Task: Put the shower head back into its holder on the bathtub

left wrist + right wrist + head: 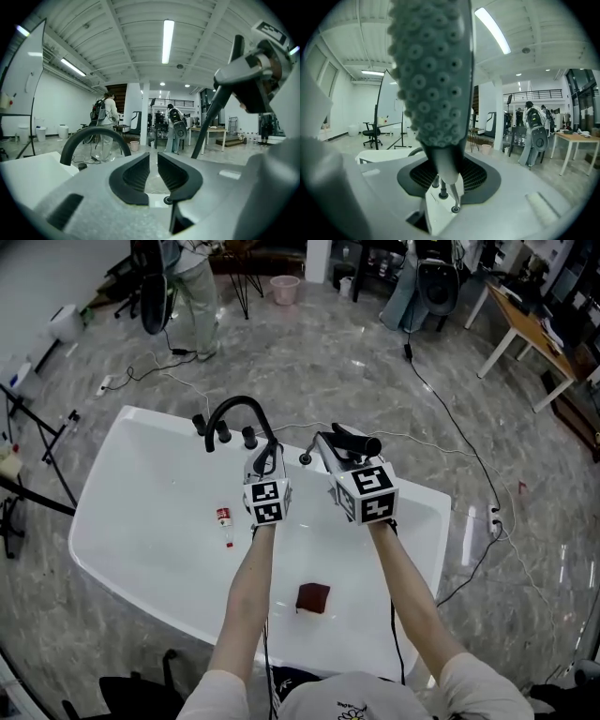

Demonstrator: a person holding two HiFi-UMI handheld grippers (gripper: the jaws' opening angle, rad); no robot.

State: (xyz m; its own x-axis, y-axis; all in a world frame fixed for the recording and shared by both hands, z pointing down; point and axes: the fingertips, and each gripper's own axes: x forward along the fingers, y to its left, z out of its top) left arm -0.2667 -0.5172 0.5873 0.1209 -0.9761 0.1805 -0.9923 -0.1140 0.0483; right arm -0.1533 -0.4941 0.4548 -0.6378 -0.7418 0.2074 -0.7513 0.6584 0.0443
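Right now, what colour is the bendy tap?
Black. The tap shows best in the head view.

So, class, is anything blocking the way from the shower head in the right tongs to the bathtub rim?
Nothing visible does: the shower head hangs by the bathtub rim, beside the faucet; the left tongs alongside are empty.

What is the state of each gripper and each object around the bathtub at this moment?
left gripper: open, nothing between jaws.
right gripper: shut on the shower head.
shower head: held, not yet in a holder.
bottle: lying on its side in the bathtub.
faucet: no water visibly running.
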